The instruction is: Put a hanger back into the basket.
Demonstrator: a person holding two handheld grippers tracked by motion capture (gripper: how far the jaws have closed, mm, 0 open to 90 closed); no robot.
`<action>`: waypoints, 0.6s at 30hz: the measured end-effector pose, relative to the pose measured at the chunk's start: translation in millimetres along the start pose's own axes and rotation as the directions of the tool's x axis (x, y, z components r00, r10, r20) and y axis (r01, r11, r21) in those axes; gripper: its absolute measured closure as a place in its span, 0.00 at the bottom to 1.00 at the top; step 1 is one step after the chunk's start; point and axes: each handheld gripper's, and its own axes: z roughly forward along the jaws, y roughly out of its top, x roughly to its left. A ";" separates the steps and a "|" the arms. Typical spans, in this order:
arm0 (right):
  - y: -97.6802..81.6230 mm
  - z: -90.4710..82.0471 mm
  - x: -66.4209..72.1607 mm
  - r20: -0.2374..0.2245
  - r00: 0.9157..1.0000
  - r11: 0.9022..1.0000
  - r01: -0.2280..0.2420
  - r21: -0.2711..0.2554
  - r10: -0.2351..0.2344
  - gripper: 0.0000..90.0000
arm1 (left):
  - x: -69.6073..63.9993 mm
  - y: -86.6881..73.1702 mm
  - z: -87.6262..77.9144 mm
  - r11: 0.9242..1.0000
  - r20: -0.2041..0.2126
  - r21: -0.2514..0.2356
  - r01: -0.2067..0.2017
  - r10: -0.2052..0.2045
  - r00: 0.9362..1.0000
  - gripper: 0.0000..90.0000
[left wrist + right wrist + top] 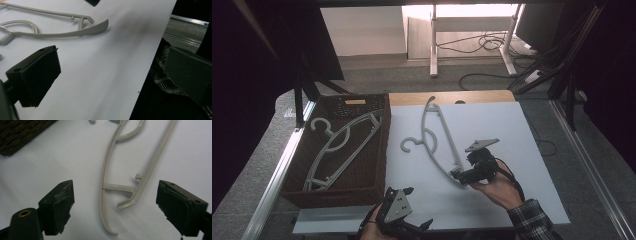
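Note:
A pale grey plastic hanger [437, 140] lies flat on the white board [497, 125], its hook toward the basket. My right gripper [458, 176] sits at the hanger's near end, low over the board. In the right gripper view its jaws [120, 206] stand wide apart, with the hanger's end [117, 187] between them and touching neither pad. A second grey hanger [339, 147] lies inside the brown woven basket [337, 197]. My left gripper [419, 207] hovers at the board's front edge, open and holding nothing [112, 75]; the hanger's tip [62, 33] lies ahead of it.
The basket takes up the table's left side, tight against the board. A wooden strip [447, 97] shows behind the board. A plaid sleeve [532, 220] comes in at the lower right. Metal rails [272, 185] run along both table sides.

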 end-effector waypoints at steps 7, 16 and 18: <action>24.8 34.0 3.7 -0.016 0.999 0.996 0.040 0.076 -0.039 0.35 | 0.9 -0.9 -0.4 1.000 -0.002 -0.005 0.005 -0.005 1.000 0.01; 54.1 78.9 7.0 -0.009 1.000 0.985 -0.016 0.174 0.018 0.52 | -1.7 -1.0 1.2 1.000 0.004 0.007 -0.009 0.009 1.000 0.01; 59.6 86.9 5.9 -0.002 1.000 0.982 -0.027 0.189 0.027 0.53 | -1.7 -1.0 0.7 1.000 0.009 0.003 -0.010 0.010 1.000 0.01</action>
